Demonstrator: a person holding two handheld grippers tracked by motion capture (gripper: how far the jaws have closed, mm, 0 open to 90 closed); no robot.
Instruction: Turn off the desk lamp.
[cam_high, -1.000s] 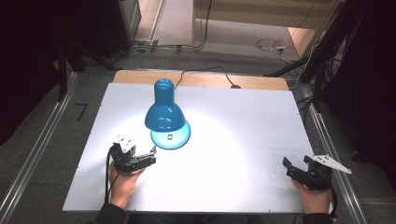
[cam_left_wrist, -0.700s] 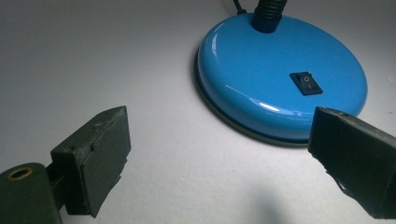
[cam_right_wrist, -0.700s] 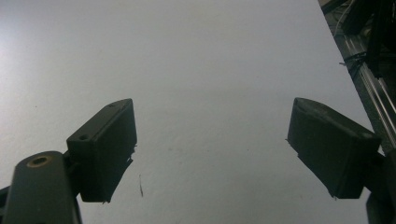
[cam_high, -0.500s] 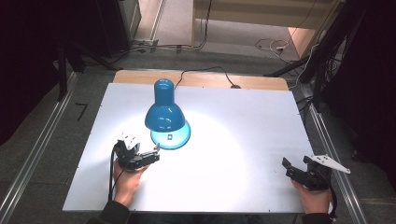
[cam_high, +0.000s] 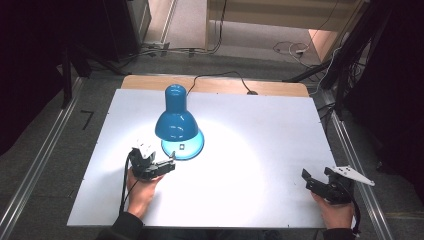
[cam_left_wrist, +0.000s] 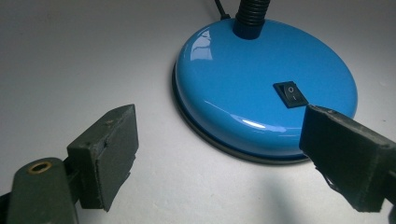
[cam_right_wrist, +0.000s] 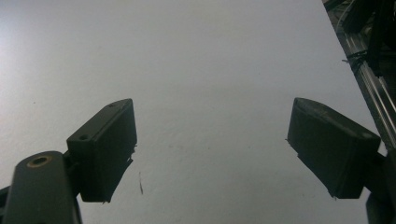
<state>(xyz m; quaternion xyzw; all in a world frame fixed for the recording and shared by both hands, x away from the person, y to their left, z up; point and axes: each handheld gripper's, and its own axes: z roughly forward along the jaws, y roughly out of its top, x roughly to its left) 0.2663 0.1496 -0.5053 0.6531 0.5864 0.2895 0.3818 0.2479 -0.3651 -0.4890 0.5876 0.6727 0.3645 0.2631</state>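
My left gripper (cam_high: 167, 165) sits just beside blue lamp (cam_high: 176, 120) base (cam_left_wrist: 266, 88), near-left of table (cam_high: 260, 135). Jaws spread wide, nothing between them; right jaw overlaps base rim in left gripper view, contact unclear. Black rocker switch (cam_left_wrist: 290, 94) on base top, just ahead of that jaw. Lamp lit, shade tilted down over base, bright pool on table. My right gripper (cam_high: 316, 177) at near-right edge, well apart from lamp, jaws wide, empty, bare table ahead.
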